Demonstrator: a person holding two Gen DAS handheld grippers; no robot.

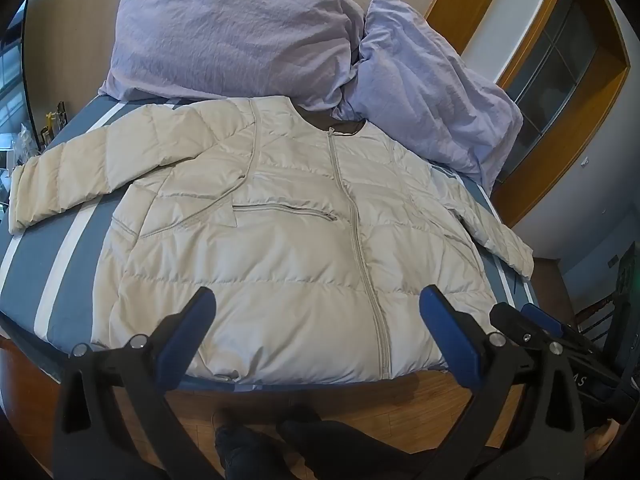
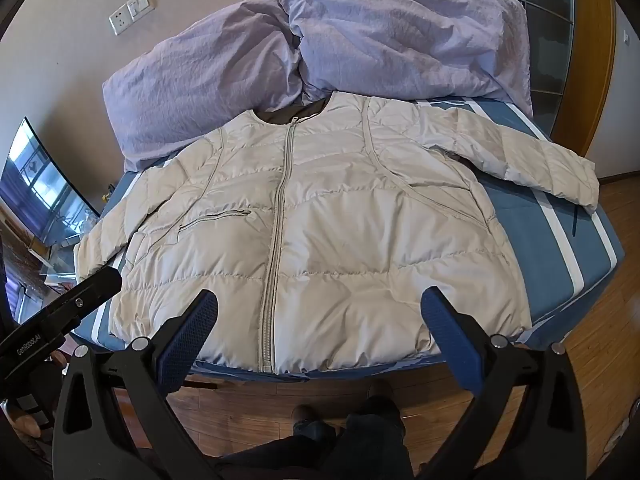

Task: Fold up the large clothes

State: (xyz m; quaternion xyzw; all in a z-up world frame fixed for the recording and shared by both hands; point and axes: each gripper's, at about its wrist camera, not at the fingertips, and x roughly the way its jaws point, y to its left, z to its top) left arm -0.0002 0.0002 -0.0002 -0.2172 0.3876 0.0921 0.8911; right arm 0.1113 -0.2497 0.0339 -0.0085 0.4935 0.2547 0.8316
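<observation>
A cream quilted puffer jacket (image 1: 280, 232) lies flat and zipped on a blue striped bed (image 1: 36, 248), both sleeves spread outward; it also shows in the right wrist view (image 2: 328, 232). My left gripper (image 1: 318, 300) is open and empty, held above the jacket's hem near the bed's front edge. My right gripper (image 2: 320, 302) is open and empty, also above the hem. The right gripper's body shows at the right of the left wrist view (image 1: 560, 336). The left gripper's body shows at the left of the right wrist view (image 2: 60, 312).
Two lilac pillows (image 1: 232, 36) (image 1: 428, 92) lie at the head of the bed against the wall. Wooden floor (image 2: 592, 360) surrounds the bed, with the person's feet (image 2: 360, 420) at the front edge. A monitor (image 2: 40, 188) stands at left, a wooden-framed door (image 1: 560, 60) at right.
</observation>
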